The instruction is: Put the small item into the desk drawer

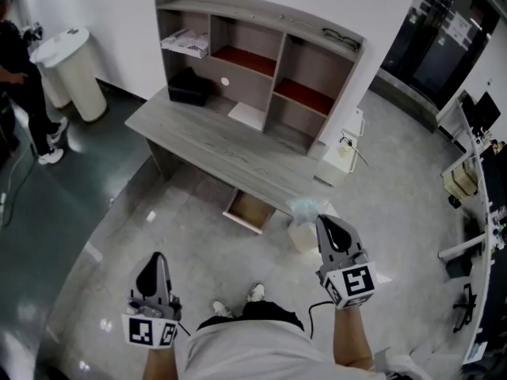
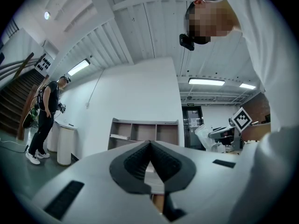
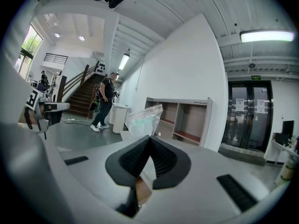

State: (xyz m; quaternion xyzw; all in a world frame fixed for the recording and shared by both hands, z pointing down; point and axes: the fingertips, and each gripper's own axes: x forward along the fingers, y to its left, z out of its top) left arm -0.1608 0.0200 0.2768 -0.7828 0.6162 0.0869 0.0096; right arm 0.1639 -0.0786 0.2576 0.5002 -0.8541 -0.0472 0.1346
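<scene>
**Head view: clear bag in the right gripper, drawer open**

The person stands on the grey floor facing a grey desk that carries a shelf unit; the drawer juts out from under the desk's front edge, showing a wooden inside with nothing visible in it. The right gripper is held out toward the desk, its jaws closed together on the lower edge of the clear bag, which holds something pale green; the bag rises from the jaw tips in the right gripper view and hangs in the air to the right of the drawer, apart from it. The left gripper is lower left, well apart from the drawer; the left gripper view shows its jaws together with nothing between them. A second person stands at far left beside a white bin.
</scene>
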